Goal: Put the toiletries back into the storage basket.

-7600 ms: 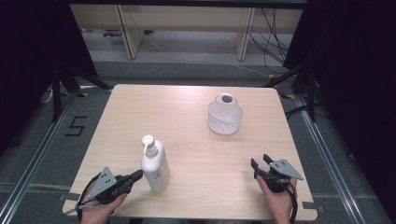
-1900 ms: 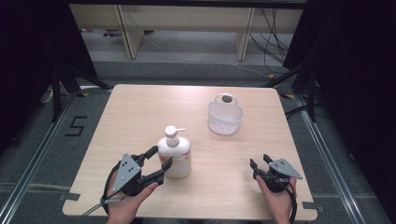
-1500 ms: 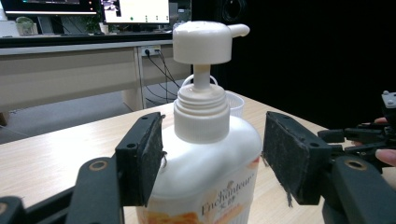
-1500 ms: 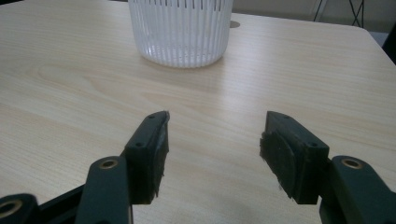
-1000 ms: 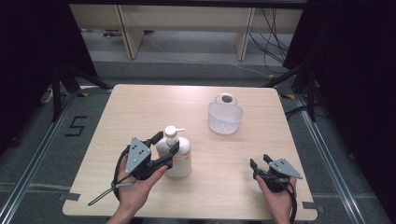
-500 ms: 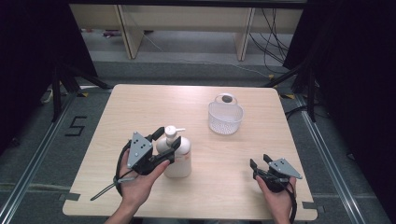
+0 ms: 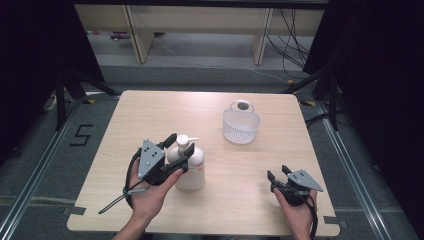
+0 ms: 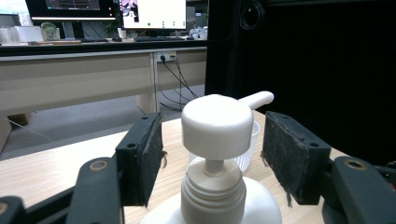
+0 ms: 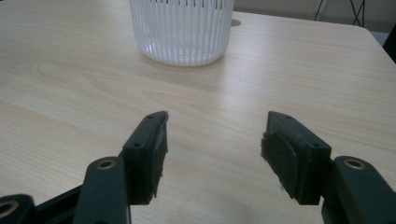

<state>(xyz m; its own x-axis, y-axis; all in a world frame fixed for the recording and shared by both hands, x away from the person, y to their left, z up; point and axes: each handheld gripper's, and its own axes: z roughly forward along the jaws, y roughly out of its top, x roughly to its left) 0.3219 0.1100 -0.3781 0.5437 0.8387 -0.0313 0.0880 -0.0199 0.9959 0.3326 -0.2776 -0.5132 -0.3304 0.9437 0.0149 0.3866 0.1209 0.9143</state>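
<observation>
A white pump bottle (image 7: 193, 169) stands upright on the wooden table (image 7: 150, 115), left of centre. My left gripper (image 7: 180, 145) reaches it from the left, its jaws on either side of the pump head (image 7: 184, 141). In the left gripper view the pump head (image 8: 217, 125) sits between the two pads (image 8: 150, 158) with a gap on each side, so the left gripper (image 8: 215, 140) is open. My right gripper (image 7: 277, 172) rests low at the table's front right, open and holding nothing. The right gripper view shows the right gripper (image 9: 212, 135) over bare wood.
A white ribbed basket (image 7: 241, 125) with a handle stands at the back right, straight ahead of the right gripper, where the basket (image 9: 182, 32) is seen close up. The table's front edge lies just under both hands. Dark curtains and rails flank the table.
The left gripper has moved up from beside the bottle's body to straddle its pump head. The bottle and the right gripper have stayed where they were.
</observation>
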